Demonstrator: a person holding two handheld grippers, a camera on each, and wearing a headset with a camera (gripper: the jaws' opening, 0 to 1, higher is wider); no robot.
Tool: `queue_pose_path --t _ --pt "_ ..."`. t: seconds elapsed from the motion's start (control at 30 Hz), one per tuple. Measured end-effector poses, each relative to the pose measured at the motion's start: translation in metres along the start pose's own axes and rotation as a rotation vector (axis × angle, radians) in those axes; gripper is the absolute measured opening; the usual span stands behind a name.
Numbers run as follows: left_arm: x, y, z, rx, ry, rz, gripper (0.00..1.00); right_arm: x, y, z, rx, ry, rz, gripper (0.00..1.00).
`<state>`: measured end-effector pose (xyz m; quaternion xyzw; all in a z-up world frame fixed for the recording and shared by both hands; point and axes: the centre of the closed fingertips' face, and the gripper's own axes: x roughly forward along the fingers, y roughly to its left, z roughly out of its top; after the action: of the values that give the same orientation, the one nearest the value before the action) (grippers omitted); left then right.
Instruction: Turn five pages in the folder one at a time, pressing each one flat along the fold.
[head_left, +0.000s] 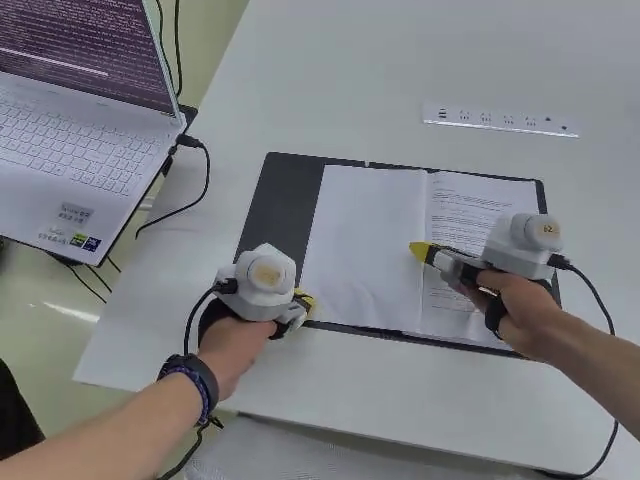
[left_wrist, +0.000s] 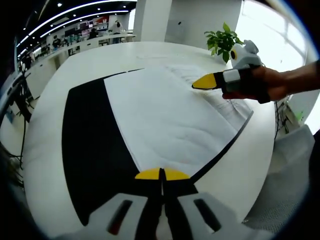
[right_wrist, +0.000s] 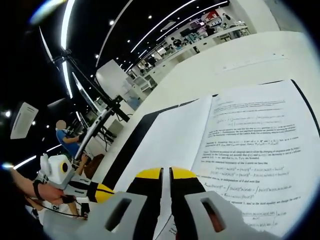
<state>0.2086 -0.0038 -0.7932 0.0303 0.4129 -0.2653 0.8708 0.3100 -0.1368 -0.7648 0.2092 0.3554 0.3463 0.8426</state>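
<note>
Right at folder (head_left: 285, 200) near edge, left tongs (left_wrist: 161, 174) closed.

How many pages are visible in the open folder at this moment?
2. A blank white page lies left of the fold of the folder, and a printed page lies right of it. Further pages may be hidden under these.

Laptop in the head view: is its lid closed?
No, the laptop stands open, its screen lit with lines of text above a white keyboard.
</note>
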Motion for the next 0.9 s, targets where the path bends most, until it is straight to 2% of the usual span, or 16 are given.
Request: queue_pose_path --t 0.1,0.2,0.43,0.67,0.7,0.8,0.9 --pt "0.000 0.000 0.000 -0.013 0.003 0.000 0.00 0.005 -0.007 -0.005 0.018 0.023 -0.036 0.01" --pt "0.000 0.001 0.000 -0.020 -0.004 0.003 0.00 0.007 -0.005 -0.003 0.049 0.002 -0.015 0.00" --pt "0.000 0.002 0.000 -0.047 -0.003 0.004 0.00 0.011 0.007 0.004 0.044 -0.015 -0.002 0.00" --pt "0.000 0.002 0.000 -0.056 -0.006 0.008 0.00 0.018 0.011 0.016 0.058 -0.042 0.010 0.00" --pt "0.000 0.002 0.000 -0.059 -0.008 0.008 0.00 0.019 0.004 0.024 0.047 -0.082 -0.027 0.00" --pt "0.000 0.002 0.000 -0.063 -0.010 0.008 0.00 0.024 -0.002 0.030 0.110 -0.100 -0.035 0.00" --pt "0.000 0.002 -0.001 -0.066 -0.012 0.008 0.00 0.027 -0.003 0.034 0.110 -0.106 -0.036 0.00"
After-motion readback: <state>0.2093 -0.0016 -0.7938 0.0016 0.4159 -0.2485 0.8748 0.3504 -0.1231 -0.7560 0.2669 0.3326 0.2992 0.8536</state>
